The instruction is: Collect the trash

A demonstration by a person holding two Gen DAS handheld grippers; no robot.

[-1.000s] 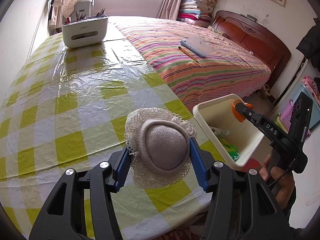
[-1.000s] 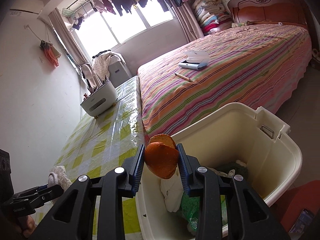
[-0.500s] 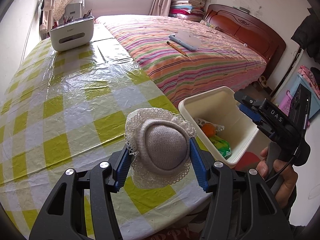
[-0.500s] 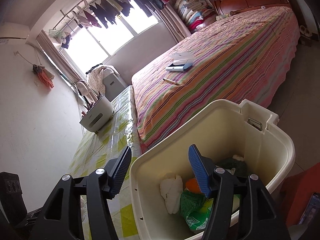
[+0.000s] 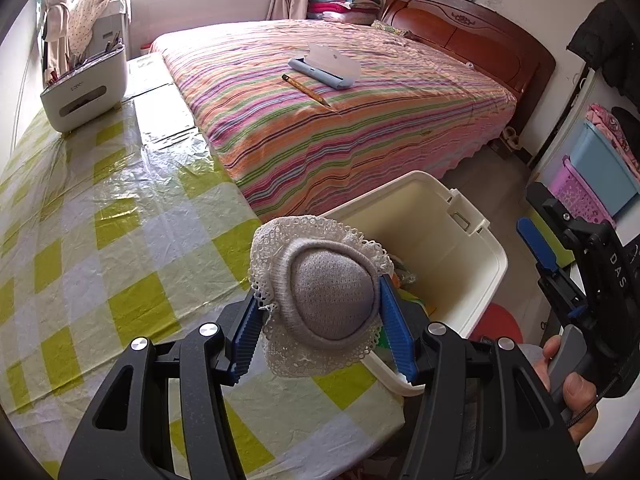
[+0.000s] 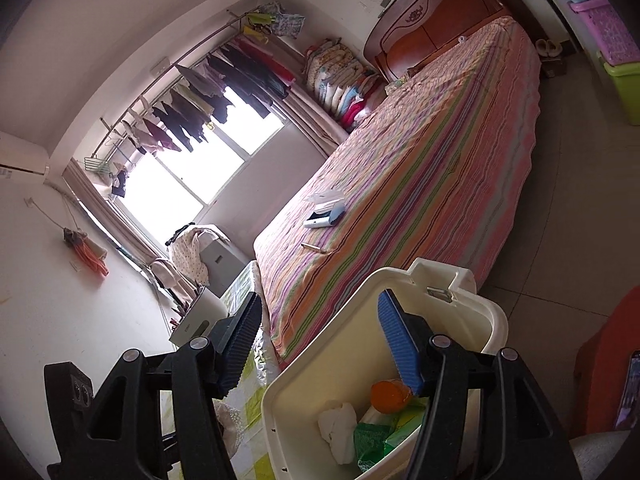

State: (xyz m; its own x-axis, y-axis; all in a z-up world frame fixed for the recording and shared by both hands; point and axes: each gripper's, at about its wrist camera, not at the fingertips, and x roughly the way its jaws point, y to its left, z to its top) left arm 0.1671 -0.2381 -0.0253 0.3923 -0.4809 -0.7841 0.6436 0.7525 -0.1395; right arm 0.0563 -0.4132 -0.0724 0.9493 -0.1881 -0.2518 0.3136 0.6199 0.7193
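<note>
Grey knit pad [image 5: 332, 296] with white lace edging, clamped between left gripper [image 5: 326, 328] pads beside cream bin [image 5: 472, 240]; right gripper [image 6: 320, 344] spread, empty.

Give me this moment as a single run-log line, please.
left gripper: shut on lace-trimmed sock | right gripper: open, empty | orange peel: in cream bin

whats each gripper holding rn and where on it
Left gripper clamps the lace-trimmed grey pad by its opposite side edges. Right gripper holds nothing.
</note>
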